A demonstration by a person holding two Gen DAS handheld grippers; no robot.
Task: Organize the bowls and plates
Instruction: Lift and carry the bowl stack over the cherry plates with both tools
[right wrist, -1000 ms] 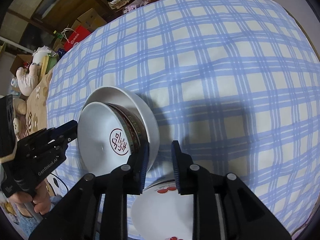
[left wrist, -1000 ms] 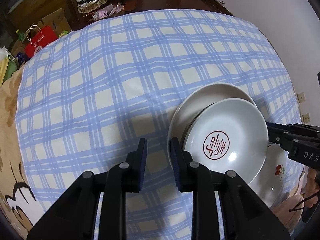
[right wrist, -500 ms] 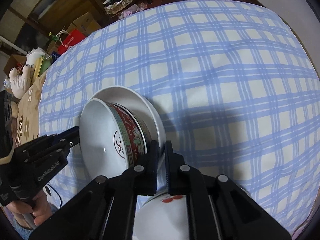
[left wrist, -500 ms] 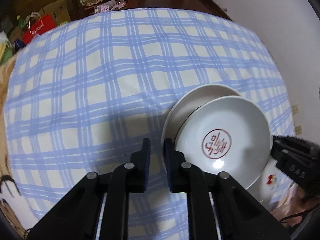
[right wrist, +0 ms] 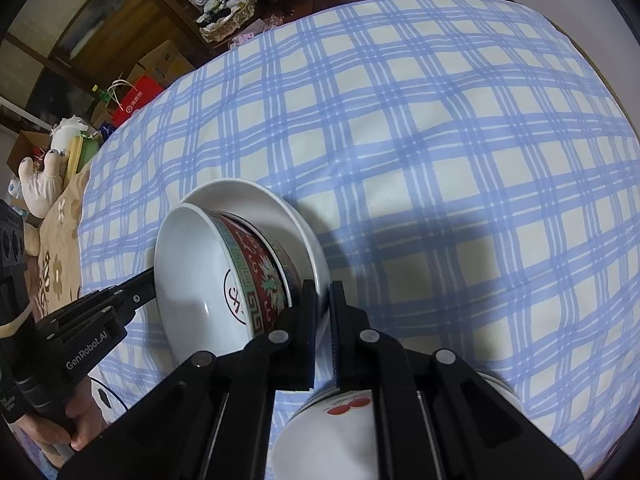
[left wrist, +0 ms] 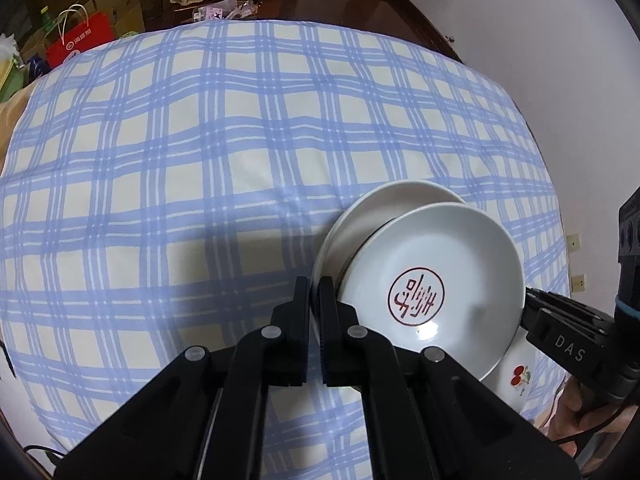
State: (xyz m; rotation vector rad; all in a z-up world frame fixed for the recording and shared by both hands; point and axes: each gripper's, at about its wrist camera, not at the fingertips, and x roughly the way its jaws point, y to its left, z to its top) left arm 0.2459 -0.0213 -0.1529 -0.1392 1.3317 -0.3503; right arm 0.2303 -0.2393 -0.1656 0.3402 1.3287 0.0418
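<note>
Two grippers pinch one white plate [left wrist: 372, 216] w/ a bowl [left wrist: 432, 292] on it: left gripper [left wrist: 315, 308] at its 7 o'clock rim, right gripper [right wrist: 324, 304] opposite. Stack lifted, tilted over tablecloth [left wrist: 180, 160]. Cherry dish [right wrist: 320, 436] below right gripper, unstacked; roughly halfway.

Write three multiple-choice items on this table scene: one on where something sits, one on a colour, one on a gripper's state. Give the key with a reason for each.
1. Where does the bowl with the seal mark sit?
A. on the white plate
B. on the red bag
C. on the floor

2. What colour is the seal mark inside the bowl?
A. green
B. red
C. black

3. How does the left gripper stand?
A. wide open
B. out of view
C. closed on the white plate's rim

Key: 1 A, the bowl rests on the white plate; 2 B, the circle and characters are red; 3 C, its fingers pinch the rim.
</note>
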